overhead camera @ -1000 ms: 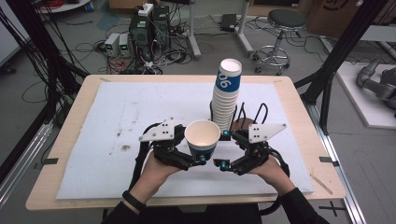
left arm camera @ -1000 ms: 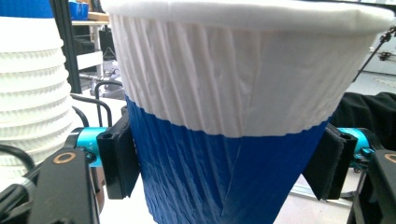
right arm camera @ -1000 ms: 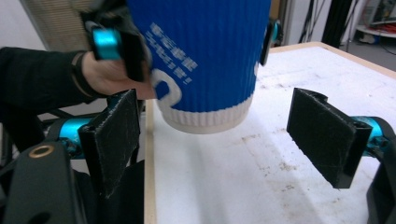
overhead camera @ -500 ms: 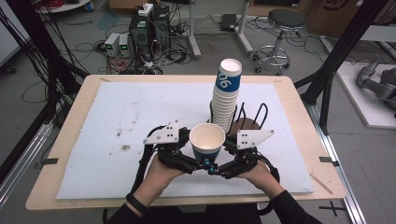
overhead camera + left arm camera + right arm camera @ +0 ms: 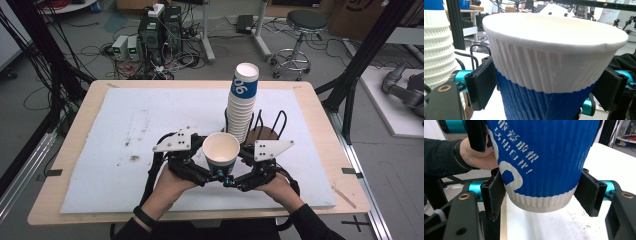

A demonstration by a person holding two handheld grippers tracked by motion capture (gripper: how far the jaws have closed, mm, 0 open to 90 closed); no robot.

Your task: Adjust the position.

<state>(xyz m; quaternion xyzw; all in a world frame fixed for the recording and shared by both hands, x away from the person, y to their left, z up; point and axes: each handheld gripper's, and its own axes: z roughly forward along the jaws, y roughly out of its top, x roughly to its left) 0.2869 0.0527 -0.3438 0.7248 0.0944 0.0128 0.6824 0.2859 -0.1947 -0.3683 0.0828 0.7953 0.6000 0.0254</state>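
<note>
A paper cup (image 5: pixel 221 152), blue below and white at the rim, is held upright above the table's front middle. My right gripper (image 5: pixel 235 176) is shut on its lower end; in the right gripper view both pads (image 5: pixel 495 195) press the blue wall of the paper cup (image 5: pixel 541 157) near the white base ring. My left gripper (image 5: pixel 209 170) comes in from the left. Its jaws have just been opening, and its pads (image 5: pixel 481 82) stand close beside the cup (image 5: pixel 549 75), which is still between them.
A tall stack of matching cups (image 5: pixel 242 107) stands just behind the held cup, in a black wire holder (image 5: pixel 272 125). The stack (image 5: pixel 436 50) rises at the left in the left gripper view. A white sheet (image 5: pixel 125 125) covers the wooden table. Stools, cables and equipment lie on the floor beyond.
My right gripper has moved in from the right and closed on the cup's lower end. The cup has stayed almost where it was. My left hand has kept still.
</note>
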